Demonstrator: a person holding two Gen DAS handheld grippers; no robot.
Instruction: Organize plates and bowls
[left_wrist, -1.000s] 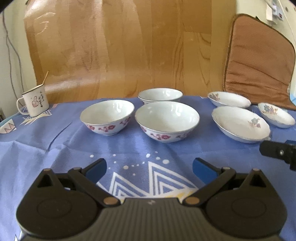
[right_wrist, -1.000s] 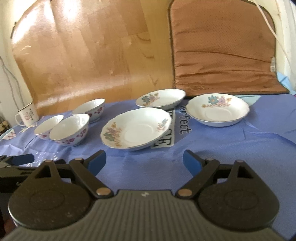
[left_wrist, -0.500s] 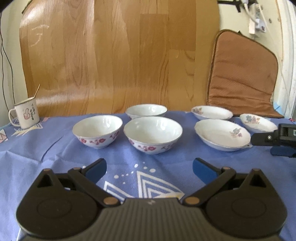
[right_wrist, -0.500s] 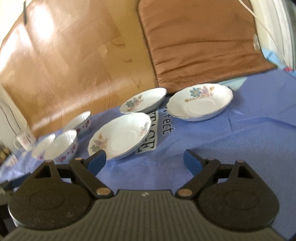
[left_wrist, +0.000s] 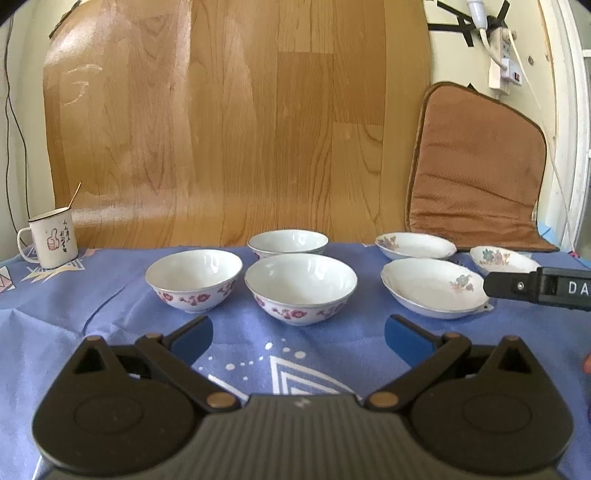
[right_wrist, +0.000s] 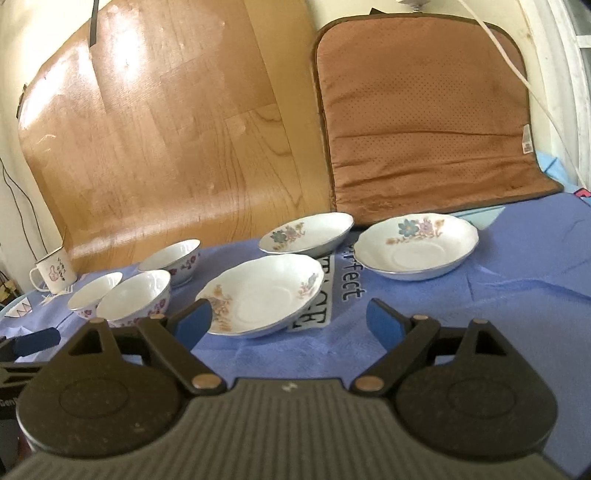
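A white enamel mug (left_wrist: 50, 242) with a thumbs-up drawing stands far left on the blue patterned tablecloth (left_wrist: 74, 317). To its right sit three white porcelain bowls with red flowers: one on the left (left_wrist: 194, 278), one in the middle (left_wrist: 301, 286), one behind them (left_wrist: 288, 242). Further right lie three white shallow plates with blue flowers: the nearest (left_wrist: 432, 286), one behind it (left_wrist: 415, 245), one far right (right_wrist: 417, 251). All the dishes stand separate, unstacked. The left gripper (left_wrist: 299, 334) hangs wide apart above the cloth, holding nothing. The right gripper (right_wrist: 288, 321) is also spread wide and empty, near the nearest plate.
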